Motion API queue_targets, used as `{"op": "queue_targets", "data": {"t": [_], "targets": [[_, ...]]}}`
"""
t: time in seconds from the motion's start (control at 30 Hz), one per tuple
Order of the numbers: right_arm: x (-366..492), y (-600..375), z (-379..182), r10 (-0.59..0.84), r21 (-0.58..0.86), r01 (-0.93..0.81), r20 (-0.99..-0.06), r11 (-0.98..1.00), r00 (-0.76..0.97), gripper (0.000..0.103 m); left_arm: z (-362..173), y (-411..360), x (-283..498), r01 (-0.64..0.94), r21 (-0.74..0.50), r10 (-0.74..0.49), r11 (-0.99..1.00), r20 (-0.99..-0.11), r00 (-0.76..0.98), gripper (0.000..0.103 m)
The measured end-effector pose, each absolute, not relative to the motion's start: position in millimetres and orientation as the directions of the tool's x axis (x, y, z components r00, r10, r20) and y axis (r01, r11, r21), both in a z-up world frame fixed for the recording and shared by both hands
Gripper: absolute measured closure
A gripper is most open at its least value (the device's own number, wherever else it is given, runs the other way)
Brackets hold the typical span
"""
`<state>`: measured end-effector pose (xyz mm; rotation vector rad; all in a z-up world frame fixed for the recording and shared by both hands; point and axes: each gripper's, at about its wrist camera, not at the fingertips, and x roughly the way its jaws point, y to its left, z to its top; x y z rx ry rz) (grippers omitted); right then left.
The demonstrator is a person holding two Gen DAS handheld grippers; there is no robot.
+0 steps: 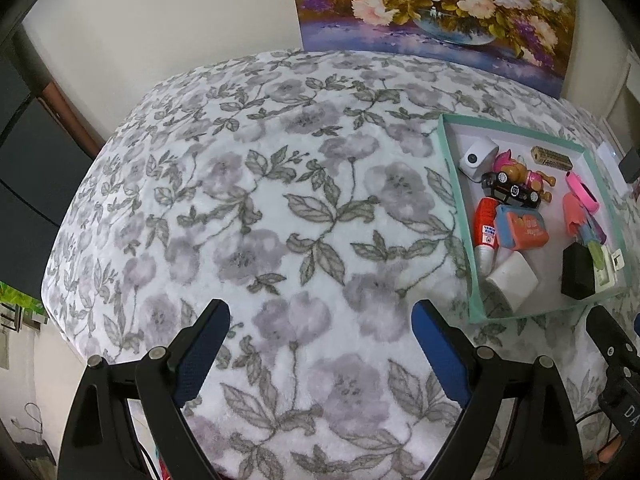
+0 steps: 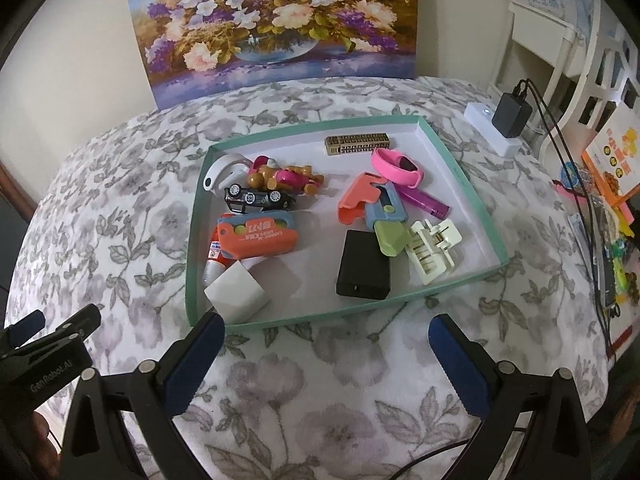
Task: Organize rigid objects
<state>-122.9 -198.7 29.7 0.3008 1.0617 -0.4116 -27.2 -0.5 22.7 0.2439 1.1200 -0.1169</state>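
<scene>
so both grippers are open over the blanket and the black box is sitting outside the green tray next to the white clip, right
Not quite. The black box lies inside the green tray, not outside it, as the right wrist view shows. The rest holds: it is beside the white clip, and the left gripper and right gripper are open over the blanket.

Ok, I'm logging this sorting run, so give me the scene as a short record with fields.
surface: floral blanket
container: teal tray, holding all the small items
near left corner: white cube
front middle: black box
back edge: brass bar
left side: toy car in front of a doll
left gripper: open, empty, over bare blanket
right gripper: open, empty, in front of the tray
</scene>
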Motion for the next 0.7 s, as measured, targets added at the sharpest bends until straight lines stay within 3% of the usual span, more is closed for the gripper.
{"op": "queue_targets", "data": {"t": [0.7], "targets": [[-118.5, -194.3, 30.5, -0.184, 0.018, 0.440, -0.893, 0.898, 0.410, 0.000, 15.1, 4.6, -21.3, 0.191, 0.156, 0.071, 0.969, -0.918, 0.389, 0.010]]}}
